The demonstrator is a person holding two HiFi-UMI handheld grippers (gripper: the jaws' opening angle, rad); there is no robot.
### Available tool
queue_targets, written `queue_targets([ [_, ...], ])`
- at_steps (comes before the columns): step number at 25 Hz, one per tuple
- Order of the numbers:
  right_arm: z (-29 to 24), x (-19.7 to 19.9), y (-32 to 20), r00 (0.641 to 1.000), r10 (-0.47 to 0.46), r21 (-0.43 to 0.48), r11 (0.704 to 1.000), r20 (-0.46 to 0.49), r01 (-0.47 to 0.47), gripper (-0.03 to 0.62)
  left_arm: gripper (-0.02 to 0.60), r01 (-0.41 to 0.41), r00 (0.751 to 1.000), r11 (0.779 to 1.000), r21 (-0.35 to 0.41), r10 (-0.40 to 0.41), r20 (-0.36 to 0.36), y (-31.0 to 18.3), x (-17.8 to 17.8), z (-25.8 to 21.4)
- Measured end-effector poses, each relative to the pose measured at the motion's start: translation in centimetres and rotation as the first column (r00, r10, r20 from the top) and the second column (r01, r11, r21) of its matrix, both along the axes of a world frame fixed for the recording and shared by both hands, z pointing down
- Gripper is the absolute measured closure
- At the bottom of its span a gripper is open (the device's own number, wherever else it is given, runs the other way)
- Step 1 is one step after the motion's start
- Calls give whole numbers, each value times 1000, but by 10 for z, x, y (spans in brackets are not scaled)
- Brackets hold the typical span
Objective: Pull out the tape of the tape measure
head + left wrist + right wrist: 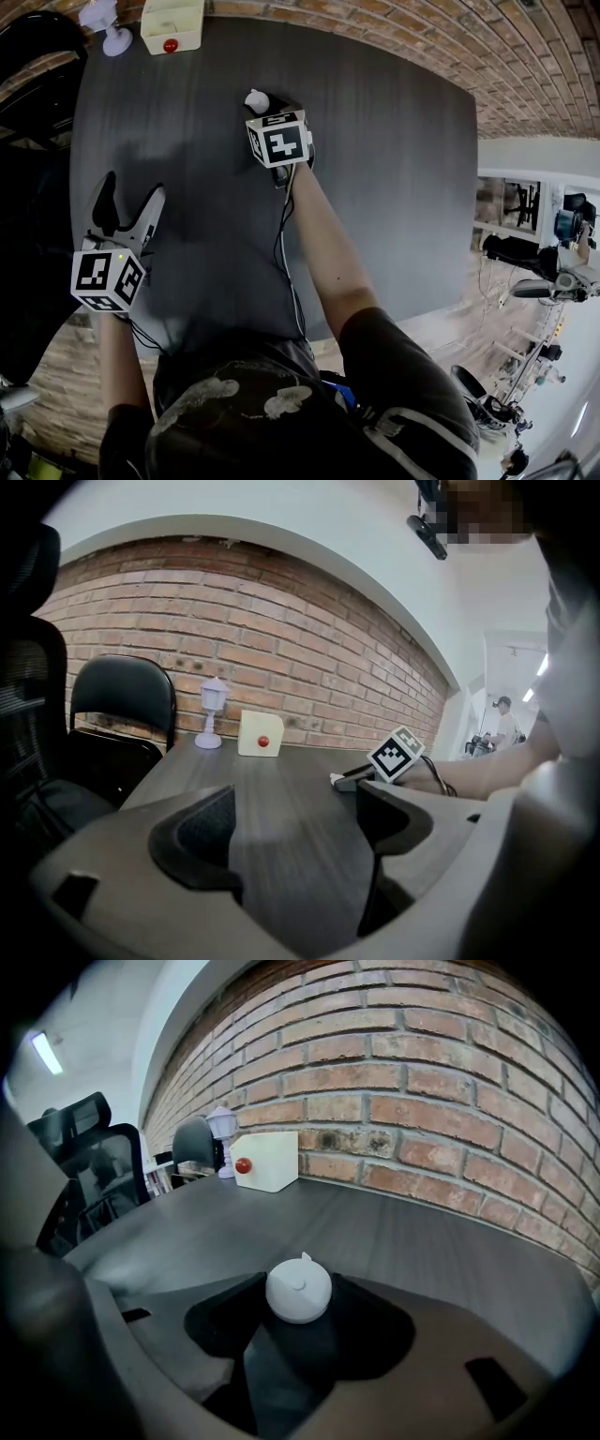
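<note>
The right tool (298,1305) is clenching on the tape measure (298,1288), a small white round case sitting low in the middle of the right gripper view. The pads appear to be pressing on both of its flanks. In the head view the case is lying at the upper centre of the surface (394,187), just beyond the tool's cube (279,139). The left tool (295,810) is standing released, with only bare surface between its jaws. In the head view it is hovering at the lower left, well apart from the case.

The step in hand, as I judge it, is pinning the case so the tape can be drawn. The right tool should be gripping the flanks squarely and bearing the case down on the surface, leaving the nub (302,1257) on its upper edge free. The left tool should be coming across to pinch only that nub, then pulling level and straight, without twisting. A slack hold is likely to let the round case spin or slip out.

I cannot tell whether the nub is the tape's end tab, and no drawn tape is showing. In the head view the cube is covering most of the right jaws. In the left gripper view the case is hard to make out. A box (267,1159) with a red button is sitting far off by the wall.
</note>
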State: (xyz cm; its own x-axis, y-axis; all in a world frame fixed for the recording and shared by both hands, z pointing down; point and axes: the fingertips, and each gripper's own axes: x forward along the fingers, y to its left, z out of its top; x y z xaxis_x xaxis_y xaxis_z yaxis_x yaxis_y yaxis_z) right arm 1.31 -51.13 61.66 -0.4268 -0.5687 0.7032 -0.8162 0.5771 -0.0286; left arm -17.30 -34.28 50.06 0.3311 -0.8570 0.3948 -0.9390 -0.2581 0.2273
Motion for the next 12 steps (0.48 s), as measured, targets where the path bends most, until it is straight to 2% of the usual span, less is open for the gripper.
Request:
queue_targets([
  [6,-4,-3,5,999,-24,-48,999,36,25,360,184,-17,1000,1000,11,17,-1,3,3,-5],
  [12,-32,-1,22,995,-76,-10,997,72,77,361,184,-53,998,998,29,52,26,10,11,-17],
])
